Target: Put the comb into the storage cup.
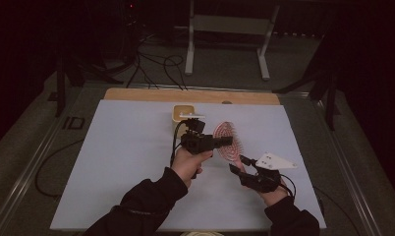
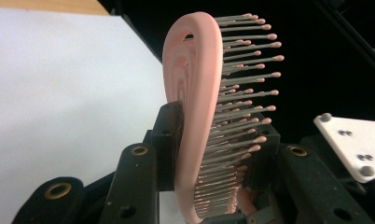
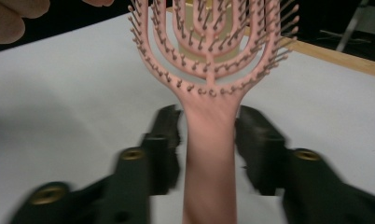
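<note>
A pink vented hairbrush (image 1: 229, 136) with pin bristles is held above the white sheet near the table's middle. My left gripper (image 1: 222, 142) comes in from the left and is shut on the brush head. In the left gripper view one jaw presses the brush's (image 2: 195, 93) back and the other its bristles, my left gripper (image 2: 213, 144) clamped around it. My right gripper (image 1: 239, 163) sits below the brush at its handle. In the right gripper view the handle (image 3: 209, 154) stands between the right gripper's (image 3: 209, 135) jaws, with a narrow gap on each side, so it is open.
A pale yellow square container (image 1: 182, 116) stands just behind the left gripper. A white sheet (image 1: 126, 162) covers the wooden table (image 1: 136, 94). Cables and a metal stand's legs (image 1: 189, 59) lie on the floor beyond the far edge.
</note>
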`<state>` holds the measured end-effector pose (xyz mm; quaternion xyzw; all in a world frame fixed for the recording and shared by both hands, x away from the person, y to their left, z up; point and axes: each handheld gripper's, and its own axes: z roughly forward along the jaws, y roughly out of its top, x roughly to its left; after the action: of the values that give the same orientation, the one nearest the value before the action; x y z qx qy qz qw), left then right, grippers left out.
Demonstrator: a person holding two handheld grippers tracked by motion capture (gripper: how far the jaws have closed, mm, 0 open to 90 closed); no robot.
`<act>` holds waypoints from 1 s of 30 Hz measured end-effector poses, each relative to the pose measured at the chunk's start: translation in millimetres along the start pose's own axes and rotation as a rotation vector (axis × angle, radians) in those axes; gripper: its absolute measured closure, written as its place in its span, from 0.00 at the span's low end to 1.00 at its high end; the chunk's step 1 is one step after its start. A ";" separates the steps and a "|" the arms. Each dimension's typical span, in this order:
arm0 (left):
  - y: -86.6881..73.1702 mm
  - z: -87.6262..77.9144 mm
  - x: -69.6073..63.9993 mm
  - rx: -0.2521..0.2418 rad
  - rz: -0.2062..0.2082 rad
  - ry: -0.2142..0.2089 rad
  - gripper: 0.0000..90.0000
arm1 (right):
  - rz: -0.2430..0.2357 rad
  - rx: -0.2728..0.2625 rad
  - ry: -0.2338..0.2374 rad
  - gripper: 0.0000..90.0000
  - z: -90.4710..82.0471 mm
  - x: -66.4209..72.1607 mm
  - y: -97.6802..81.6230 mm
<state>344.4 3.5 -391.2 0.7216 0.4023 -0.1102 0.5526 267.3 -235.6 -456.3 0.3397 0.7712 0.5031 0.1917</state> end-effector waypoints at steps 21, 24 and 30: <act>18.0 -30.9 -14.1 -0.023 0.146 0.064 0.72 | 0.013 -0.011 0.053 0.14 -1.5 -1.3 -2.7; 20.0 -35.9 -14.3 -0.030 0.159 0.071 0.72 | 0.015 -0.019 0.057 0.14 -2.2 -2.1 -2.7; 25.1 -45.1 -14.8 -0.044 0.177 0.083 0.72 | 0.021 -0.024 0.075 0.12 -3.7 -4.3 -3.4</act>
<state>339.5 35.0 -347.9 0.7459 0.3619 -0.0218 0.5588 266.7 -242.0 -458.1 0.3264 0.7681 0.5267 0.1616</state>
